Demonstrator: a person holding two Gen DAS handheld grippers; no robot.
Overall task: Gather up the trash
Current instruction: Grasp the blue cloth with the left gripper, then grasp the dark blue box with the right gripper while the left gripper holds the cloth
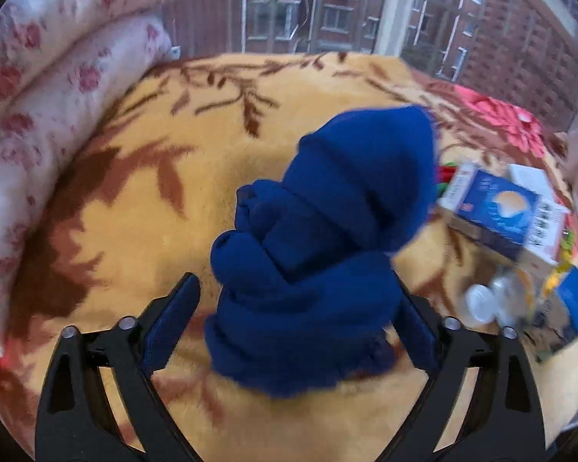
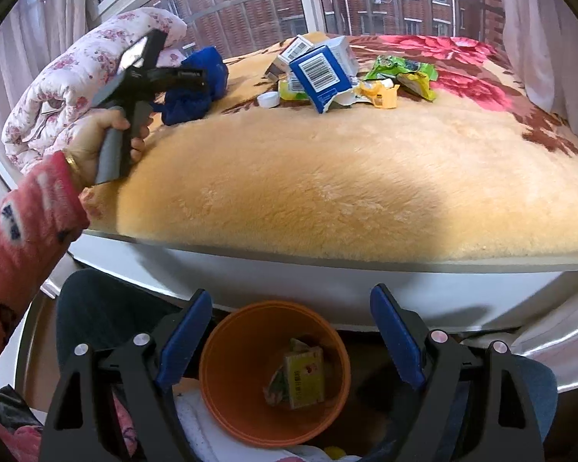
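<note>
One piece of trash (image 2: 302,379), a yellow-green carton or packet, already lies in the orange bin (image 2: 227,396) on the floor below the near edge of the bed (image 2: 327,200), so the job looks only just begun. The rest is still to collect: a heap near the far edge holds a blue-and-white carton (image 2: 320,73) showing a barcode, a second boxed pack (image 2: 294,51) behind it, a green wrapper (image 2: 404,71), a torn yellow packet (image 2: 381,94) and a white cap (image 2: 269,99). The printing on these is too small or blurred to read; only the barcodes are plain. The right tongs (image 2: 291,333) hang over the bin with jaws standing wide and nothing between them. The left tongs (image 1: 298,315), towards the left side of the bed, straddle a bundle of dark blue cloth (image 1: 327,211); one pad seems to touch it while the other stands clear, so they are not gripping it. A folded flowered quilt (image 2: 77,92) lies along the left edge.
</note>
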